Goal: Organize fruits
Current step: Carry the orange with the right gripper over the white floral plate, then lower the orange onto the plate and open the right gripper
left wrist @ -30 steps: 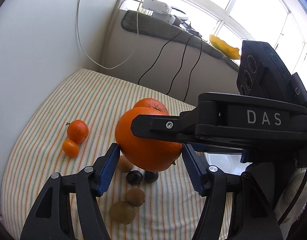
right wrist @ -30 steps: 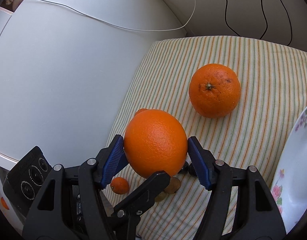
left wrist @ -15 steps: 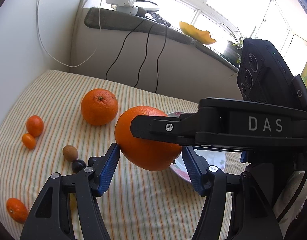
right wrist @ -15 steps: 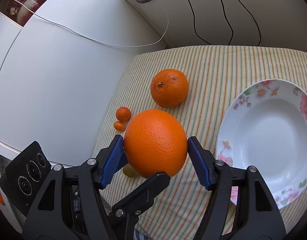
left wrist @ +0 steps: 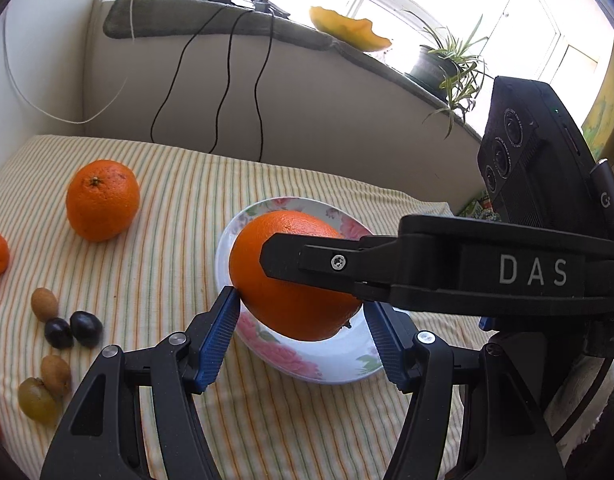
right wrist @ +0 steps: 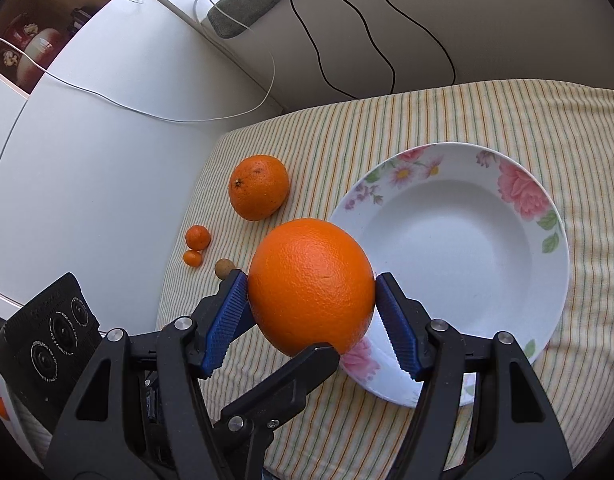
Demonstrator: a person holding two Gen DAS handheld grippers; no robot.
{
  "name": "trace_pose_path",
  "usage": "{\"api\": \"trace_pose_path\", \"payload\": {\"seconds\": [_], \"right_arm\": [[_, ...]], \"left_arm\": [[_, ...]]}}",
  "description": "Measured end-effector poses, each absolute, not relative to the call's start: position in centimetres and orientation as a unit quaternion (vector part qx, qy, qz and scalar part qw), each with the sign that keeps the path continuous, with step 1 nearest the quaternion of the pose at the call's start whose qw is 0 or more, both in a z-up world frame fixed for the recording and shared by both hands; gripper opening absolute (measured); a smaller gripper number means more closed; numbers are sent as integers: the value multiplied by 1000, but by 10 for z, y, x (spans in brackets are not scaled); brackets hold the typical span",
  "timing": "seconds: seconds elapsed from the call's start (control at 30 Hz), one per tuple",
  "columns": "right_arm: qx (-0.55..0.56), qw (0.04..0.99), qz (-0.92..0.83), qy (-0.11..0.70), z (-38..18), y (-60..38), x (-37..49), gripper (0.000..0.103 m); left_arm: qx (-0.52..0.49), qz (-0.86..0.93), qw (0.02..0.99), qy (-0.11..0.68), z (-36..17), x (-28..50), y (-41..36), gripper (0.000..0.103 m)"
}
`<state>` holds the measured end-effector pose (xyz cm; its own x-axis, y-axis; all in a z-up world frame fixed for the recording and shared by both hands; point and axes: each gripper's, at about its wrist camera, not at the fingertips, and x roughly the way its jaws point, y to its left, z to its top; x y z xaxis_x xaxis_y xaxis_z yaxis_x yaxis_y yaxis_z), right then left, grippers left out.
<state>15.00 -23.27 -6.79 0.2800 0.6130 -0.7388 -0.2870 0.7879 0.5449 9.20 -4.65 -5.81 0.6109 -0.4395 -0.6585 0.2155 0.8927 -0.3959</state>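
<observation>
Black fingers (left wrist: 211, 344), ribbed blue pads (right wrist: 227, 316)

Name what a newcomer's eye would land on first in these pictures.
First comes the big orange, held in the air between the blue fingers of both grippers at once, the right gripper and the left gripper. Just beyond it the flowered plate lies empty on the striped cloth. A second orange sits on the cloth further left.

A large round orange (left wrist: 291, 300) sits clamped between both grippers' blue-padded fingers (left wrist: 217, 336) above a white floral-rimmed plate (left wrist: 307, 368) on the striped worktop (left wrist: 179, 208).
</observation>
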Motion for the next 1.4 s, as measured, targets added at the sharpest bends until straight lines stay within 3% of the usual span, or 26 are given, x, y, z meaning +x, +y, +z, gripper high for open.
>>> {"api": "trace_pose_path", "payload": {"seconds": [0.6, 1.4], "right_arm": [[161, 798, 237, 530, -98, -268, 172, 69], [139, 801, 222, 538, -109, -259, 179, 70]], "left_arm": [[-116, -206, 872, 429, -77, 127, -95, 64], [-84, -198, 877, 429, -76, 126, -96, 63]]}}
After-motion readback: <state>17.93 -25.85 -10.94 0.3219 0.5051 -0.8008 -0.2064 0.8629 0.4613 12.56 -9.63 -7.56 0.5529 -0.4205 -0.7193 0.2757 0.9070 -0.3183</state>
